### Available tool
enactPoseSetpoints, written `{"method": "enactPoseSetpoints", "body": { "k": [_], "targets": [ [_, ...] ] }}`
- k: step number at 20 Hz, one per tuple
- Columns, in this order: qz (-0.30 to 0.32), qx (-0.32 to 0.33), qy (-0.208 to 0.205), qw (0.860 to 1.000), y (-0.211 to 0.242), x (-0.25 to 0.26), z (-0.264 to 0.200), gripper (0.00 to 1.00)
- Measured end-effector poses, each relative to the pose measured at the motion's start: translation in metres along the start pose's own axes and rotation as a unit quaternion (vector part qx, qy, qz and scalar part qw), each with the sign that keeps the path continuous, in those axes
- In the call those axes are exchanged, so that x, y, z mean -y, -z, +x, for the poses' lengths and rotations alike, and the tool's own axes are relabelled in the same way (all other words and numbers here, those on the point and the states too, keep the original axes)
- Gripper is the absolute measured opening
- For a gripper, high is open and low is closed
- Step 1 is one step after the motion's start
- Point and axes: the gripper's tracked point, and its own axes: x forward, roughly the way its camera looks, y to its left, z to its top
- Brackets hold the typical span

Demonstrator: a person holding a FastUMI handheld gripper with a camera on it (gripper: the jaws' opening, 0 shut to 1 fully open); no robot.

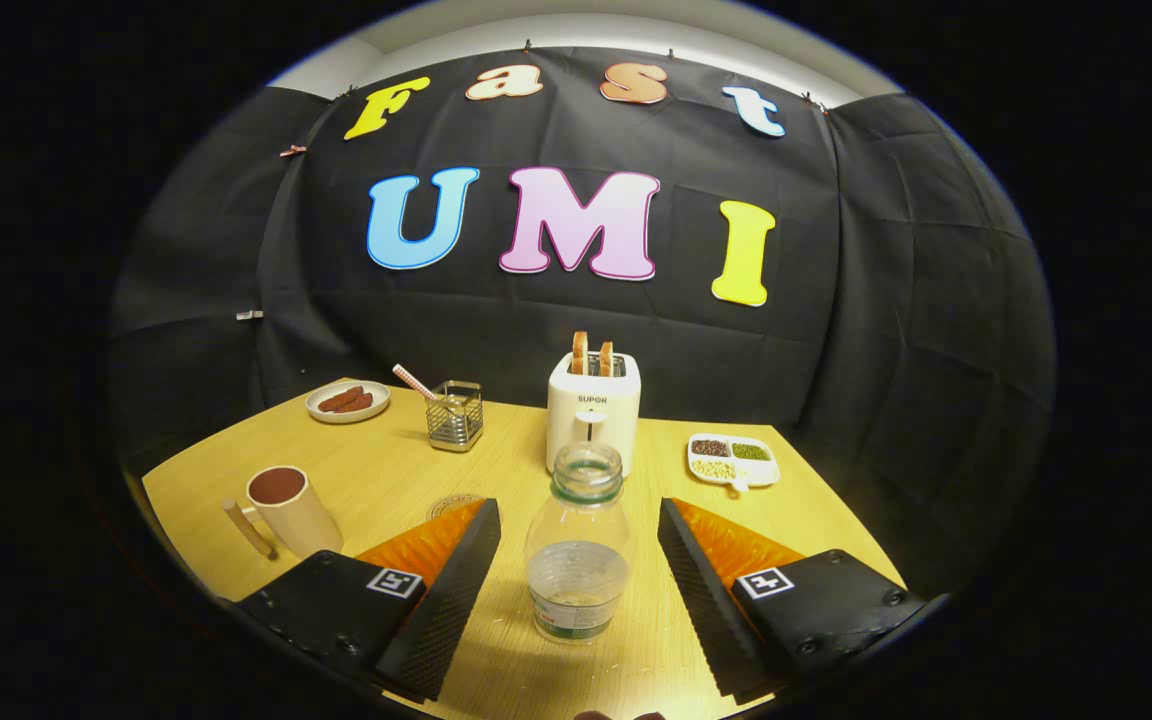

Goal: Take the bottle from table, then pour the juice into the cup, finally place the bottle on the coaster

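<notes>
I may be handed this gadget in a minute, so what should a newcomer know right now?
Tongs: open, one finger on each side of the bottle, not touching it.
Bottle: upright on the table, uncapped, nearly empty.
Cup: beyond the left finger, already holding dark liquid.
Coaster: just past the left finger's tip, partly hidden, bare.
Pouring looks done.
Left: bottle not on the coaster yet.

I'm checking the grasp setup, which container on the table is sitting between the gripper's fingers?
The clear bottle: it stands uncapped between the open gripper fingers, untouched. The cup stands off to their left, the wire holder farther back.
</notes>
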Motion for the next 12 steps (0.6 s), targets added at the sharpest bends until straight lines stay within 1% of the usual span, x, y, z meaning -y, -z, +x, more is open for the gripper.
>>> {"method": "enactPoseSetpoints", "body": {
  "k": [7,12],
  "targets": [
    [0.008,-0.027,-0.002,1.0,0.036,-0.001,0.014,0.98],
    [0.006,-0.036,-0.007,0.999,0.045,-0.002,0.019,0.98]
  ]
}}
